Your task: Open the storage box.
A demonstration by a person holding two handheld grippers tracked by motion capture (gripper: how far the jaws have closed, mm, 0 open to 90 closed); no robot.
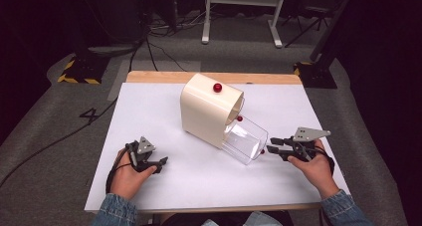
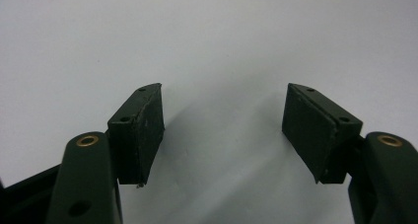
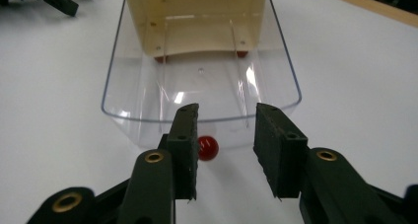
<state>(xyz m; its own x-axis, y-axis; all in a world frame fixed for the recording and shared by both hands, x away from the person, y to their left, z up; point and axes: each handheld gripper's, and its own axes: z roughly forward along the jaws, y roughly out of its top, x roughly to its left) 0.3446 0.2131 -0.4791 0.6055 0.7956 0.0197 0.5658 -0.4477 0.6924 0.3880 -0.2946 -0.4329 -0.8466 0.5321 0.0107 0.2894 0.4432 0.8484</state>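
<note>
One legible mark: a black "4" [image 1: 90, 115] on the grey floor, at about 9 o'clock from the counter [image 1: 149, 116], off its far-left corner. No other readable text, labels or brands.

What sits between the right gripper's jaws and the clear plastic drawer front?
In the right gripper view, a small red knob sits between the right gripper and the clear plastic drawer.

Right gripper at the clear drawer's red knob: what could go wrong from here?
1. The right gripper stands open, and the small round knob lies close to one jaw, off centre; closing as it stands may pinch it badly or slip off.
2. The cream box has nothing bracing it: the left gripper rests open, apart from it. A pull on the drawer could drag the whole box.
</note>
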